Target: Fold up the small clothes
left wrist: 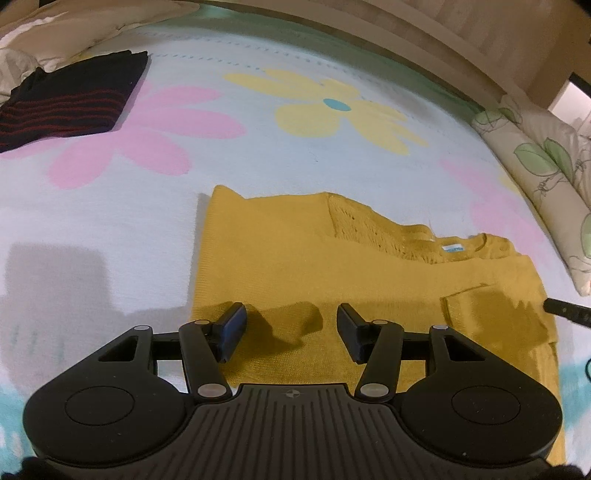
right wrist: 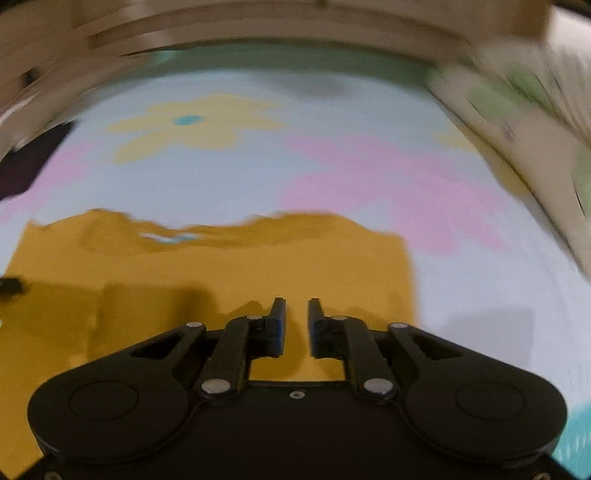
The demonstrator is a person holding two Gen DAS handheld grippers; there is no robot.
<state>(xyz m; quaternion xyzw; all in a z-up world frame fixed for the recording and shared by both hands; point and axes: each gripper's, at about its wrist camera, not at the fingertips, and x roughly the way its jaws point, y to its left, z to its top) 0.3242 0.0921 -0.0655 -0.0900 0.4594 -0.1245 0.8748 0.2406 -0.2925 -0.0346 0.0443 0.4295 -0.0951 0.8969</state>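
Observation:
A mustard-yellow knit sweater (left wrist: pixel 295 258) lies flat on the flowered bedspread, its collar and blue label toward the right in the left wrist view. My left gripper (left wrist: pixel 291 325) hangs over its near hem, jaws open, with no cloth pinched between them. The right wrist view is blurred. In it my right gripper (right wrist: pixel 296 314) stands over the sweater (right wrist: pixel 221 266) near its right edge, with only a narrow gap between the fingers and no fold of cloth between them. One dark tip of the right gripper (left wrist: pixel 565 312) shows at the sweater's right side.
A folded black garment with red stripes (left wrist: pixel 66 99) lies at the far left of the bedspread (left wrist: pixel 258 155). A leaf-patterned pillow (left wrist: pixel 535 177) borders the right side, beige pillows (left wrist: pixel 55 29) the far left corner. A wooden headboard (left wrist: pixel 443 29) runs along the back.

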